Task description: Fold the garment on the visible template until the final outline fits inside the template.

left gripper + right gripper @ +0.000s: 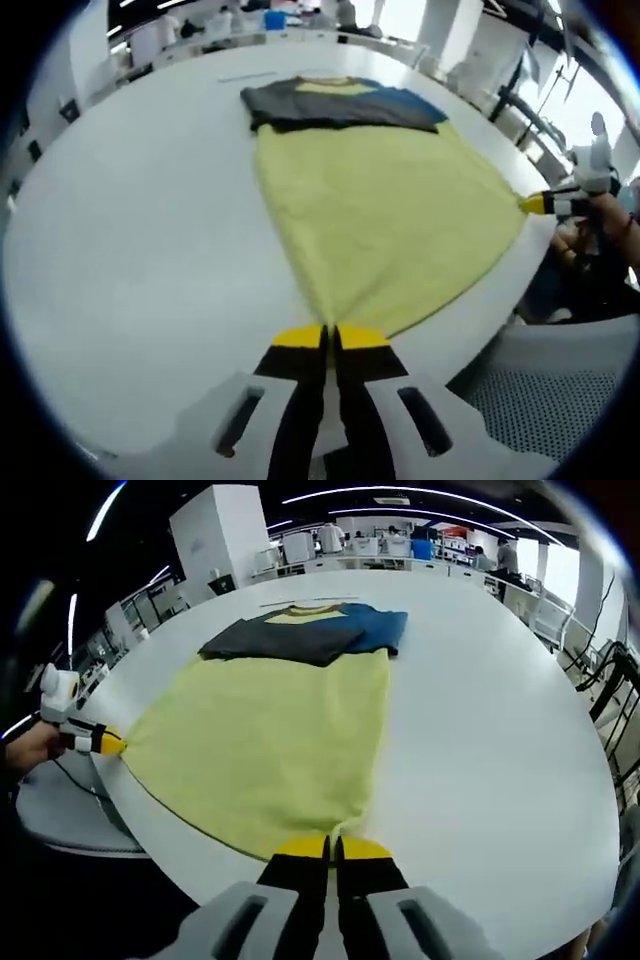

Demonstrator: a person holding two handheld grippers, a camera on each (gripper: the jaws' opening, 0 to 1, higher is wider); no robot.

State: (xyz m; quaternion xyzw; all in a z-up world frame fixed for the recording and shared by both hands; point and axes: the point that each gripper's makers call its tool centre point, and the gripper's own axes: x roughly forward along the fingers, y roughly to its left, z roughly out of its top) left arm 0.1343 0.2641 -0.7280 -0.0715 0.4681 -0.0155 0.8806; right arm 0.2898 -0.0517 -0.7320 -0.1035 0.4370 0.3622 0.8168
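Left claw (330,337) and right claw (333,848), each pinched on hem corner of yellow garment (385,215), spread flat on white surface (140,250). Cloth looks soft, light, limp; I judge corners best hold.

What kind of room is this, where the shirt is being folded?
Probably a large shared lab or workshop. The yellow shirt lies on a big white table; behind it stand a tall white cabinet and long benches with equipment, under strip ceiling lights.
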